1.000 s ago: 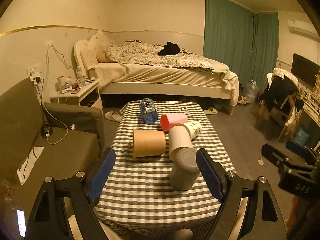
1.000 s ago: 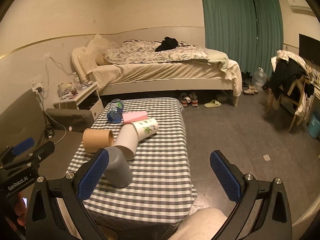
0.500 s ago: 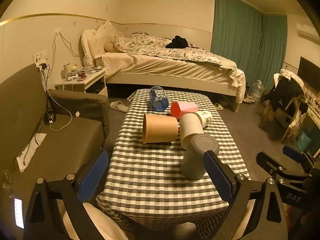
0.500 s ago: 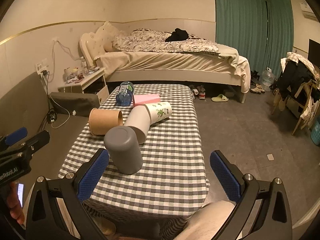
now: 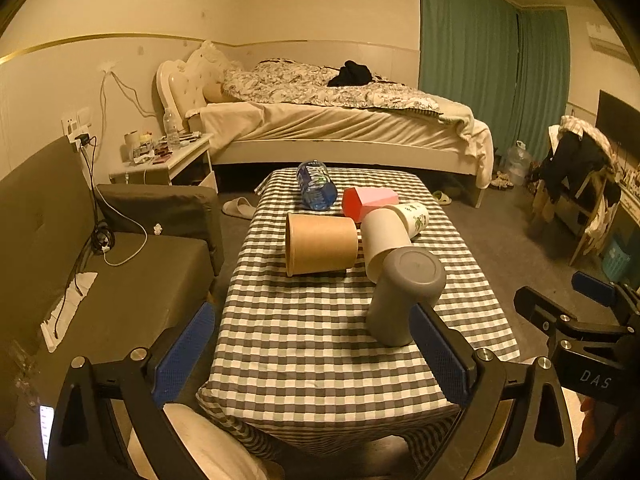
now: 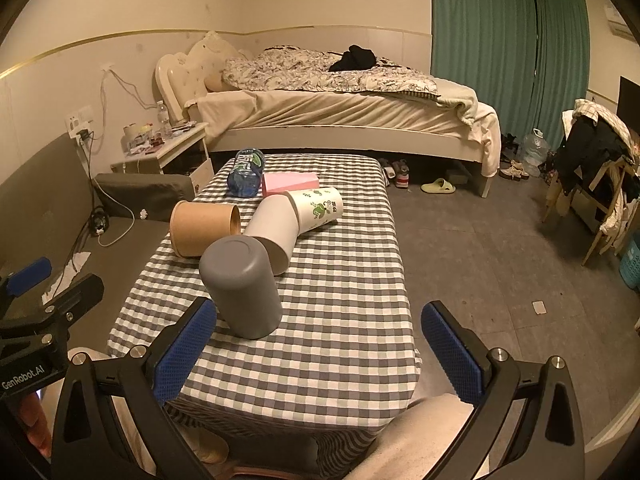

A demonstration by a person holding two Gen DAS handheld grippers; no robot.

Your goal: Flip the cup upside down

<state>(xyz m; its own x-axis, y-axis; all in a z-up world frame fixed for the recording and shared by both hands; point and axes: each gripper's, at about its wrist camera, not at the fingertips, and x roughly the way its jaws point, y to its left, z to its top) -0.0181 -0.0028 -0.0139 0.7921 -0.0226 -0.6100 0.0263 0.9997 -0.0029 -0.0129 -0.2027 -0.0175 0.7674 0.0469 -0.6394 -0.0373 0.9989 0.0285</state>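
While grey cup point(image 6: 240, 286) stands inverted | left tongs point(image 5: 312, 354) "GenRobot.AI" spread | right tongs point(image 6: 320, 354) "DAS" spread

Left gripper point(image 5: 312, 354): black angular frame, two fingers faced with blue textured pads point(image 5: 185, 349), silver round screws on each finger arm near the pad base. Seen from the right wrist view, its body carries white lettering "GenRobot.AI".

Right gripper point(image 6: 318, 354): same black frame, blue textured pads point(image 6: 450, 346), silver screws. From the left wrist view, white lettering "DAS" shows on its body.
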